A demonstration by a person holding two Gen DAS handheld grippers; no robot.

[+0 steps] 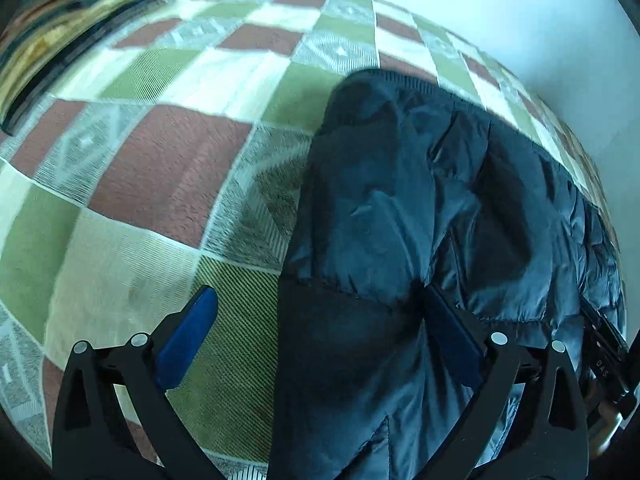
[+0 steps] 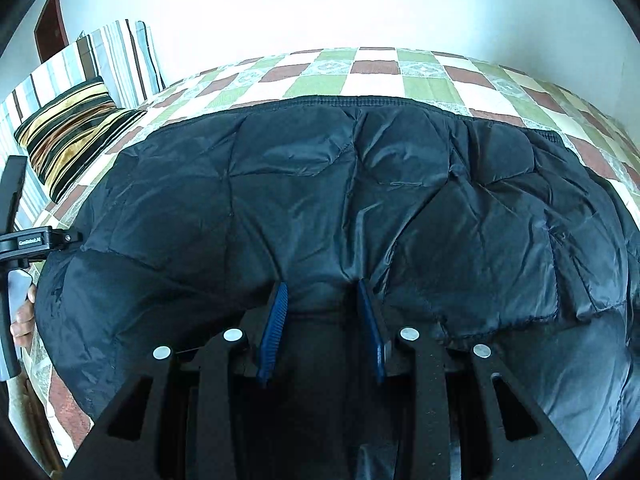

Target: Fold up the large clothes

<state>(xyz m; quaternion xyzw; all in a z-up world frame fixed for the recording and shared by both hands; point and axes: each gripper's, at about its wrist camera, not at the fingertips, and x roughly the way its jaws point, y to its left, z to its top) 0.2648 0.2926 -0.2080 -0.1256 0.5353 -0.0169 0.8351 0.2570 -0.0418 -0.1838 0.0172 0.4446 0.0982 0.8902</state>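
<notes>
A large black quilted jacket point(image 2: 320, 200) lies spread across a checkered bedspread point(image 2: 340, 76). In the left wrist view the jacket point(image 1: 420, 208) fills the right half. My left gripper point(image 1: 320, 312) is wide open at the jacket's left edge: its left blue finger point(image 1: 188, 340) is over bare bedspread point(image 1: 160, 160), its right finger point(image 1: 452, 336) lies on the jacket. My right gripper point(image 2: 322, 292) has its blue fingers point(image 2: 274, 324) partly closed with a bunch of the jacket's near edge pinched between them.
A gold and black striped cushion point(image 2: 72, 128) and a striped pillow point(image 2: 120, 60) lie at the bed's far left. A white wall runs behind the bed. The left gripper's body and the hand holding it show at the right wrist view's left edge point(image 2: 24, 240).
</notes>
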